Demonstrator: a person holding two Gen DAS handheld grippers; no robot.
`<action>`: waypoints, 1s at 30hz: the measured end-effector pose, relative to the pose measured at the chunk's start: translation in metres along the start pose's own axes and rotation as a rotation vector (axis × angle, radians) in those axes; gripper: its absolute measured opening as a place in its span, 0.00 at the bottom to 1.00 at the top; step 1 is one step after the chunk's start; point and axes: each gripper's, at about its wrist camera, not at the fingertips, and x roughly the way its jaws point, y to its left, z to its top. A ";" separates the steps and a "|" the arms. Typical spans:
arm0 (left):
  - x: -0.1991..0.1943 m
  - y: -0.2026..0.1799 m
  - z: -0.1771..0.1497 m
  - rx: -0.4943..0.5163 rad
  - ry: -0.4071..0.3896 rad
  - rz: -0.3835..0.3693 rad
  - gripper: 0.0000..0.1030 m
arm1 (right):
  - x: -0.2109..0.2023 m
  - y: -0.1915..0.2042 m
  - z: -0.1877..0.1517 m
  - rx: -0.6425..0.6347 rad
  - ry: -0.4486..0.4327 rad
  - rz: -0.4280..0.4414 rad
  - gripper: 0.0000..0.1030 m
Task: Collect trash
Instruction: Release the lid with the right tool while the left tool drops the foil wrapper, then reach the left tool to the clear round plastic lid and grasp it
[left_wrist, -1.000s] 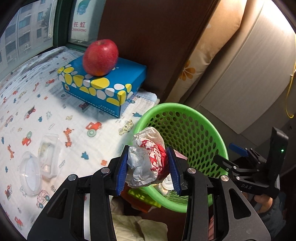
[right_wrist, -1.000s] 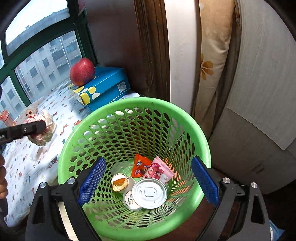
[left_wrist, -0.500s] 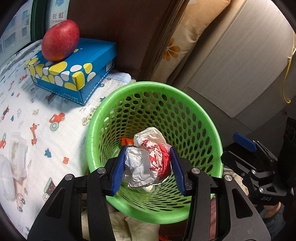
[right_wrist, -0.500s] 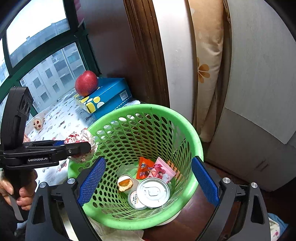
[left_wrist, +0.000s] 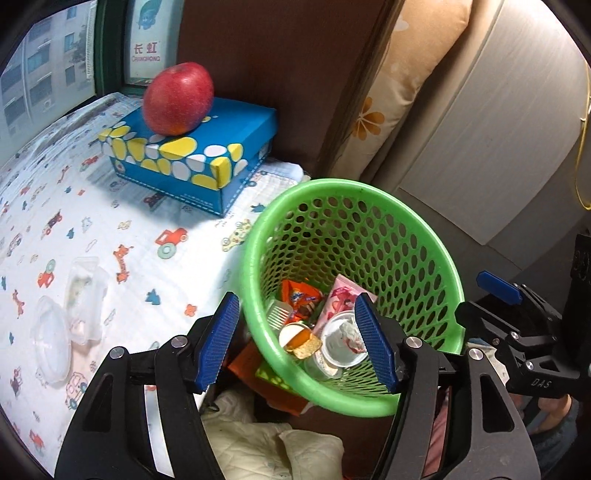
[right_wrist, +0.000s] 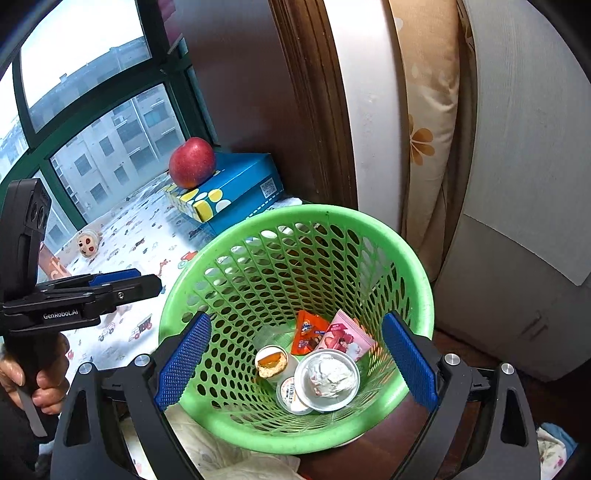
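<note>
- Two claws in view, both spread wide, nothing between the fingers of either.
- My left claw (left_wrist: 297, 338) hangs over the near-left rim of the green basket (left_wrist: 417, 229); its left finger is outside the rim, its right finger over the inside.
- My right claw (right_wrist: 295, 363) straddles the near part of the basket (right_wrist: 413, 258), one finger at each side wall. I can't tell whether the fingers touch the mesh.
- From the right wrist camera my left claw (right_wrist: 147, 282) shows side-on at the left, just left of the basket rim, held in my left hand (right_wrist: 40, 380).
- Crumpled wrapper (right_wrist: 328, 373), white with red marks, sits in a round white lid (right_wrist: 306, 387) at the basket bottom.
- Same wrapper (left_wrist: 349, 334) shows beside my left claw's right finger in the left wrist camera.
- Also in the basket: orange snack packet (right_wrist: 308, 332), pink packet (right_wrist: 345, 338), small cup with orange content (right_wrist: 271, 362), another small round lid (right_wrist: 290, 393).
- Basket stands just right of the bed sheet (left_wrist: 110, 229), printed with little cars.
- Clear plastic container (left_wrist: 83, 295) and its round lid (left_wrist: 50, 336) lie on the sheet, near-left, well apart from the basket.
- Blue box (left_wrist: 207, 155) with yellow and white spots sits far on the sheet, red apple (left_wrist: 178, 98) on top.
- Small doll head (right_wrist: 88, 242) lies far left by the window.
</note>
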 end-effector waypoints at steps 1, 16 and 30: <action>-0.004 0.007 -0.001 -0.012 -0.009 0.015 0.63 | 0.000 0.004 0.000 -0.005 0.000 0.007 0.88; -0.045 0.142 -0.031 -0.233 -0.069 0.176 0.80 | 0.016 0.071 0.008 -0.090 0.012 0.103 0.88; -0.030 0.225 -0.059 -0.252 0.033 0.172 0.90 | 0.048 0.144 0.017 -0.186 0.053 0.177 0.88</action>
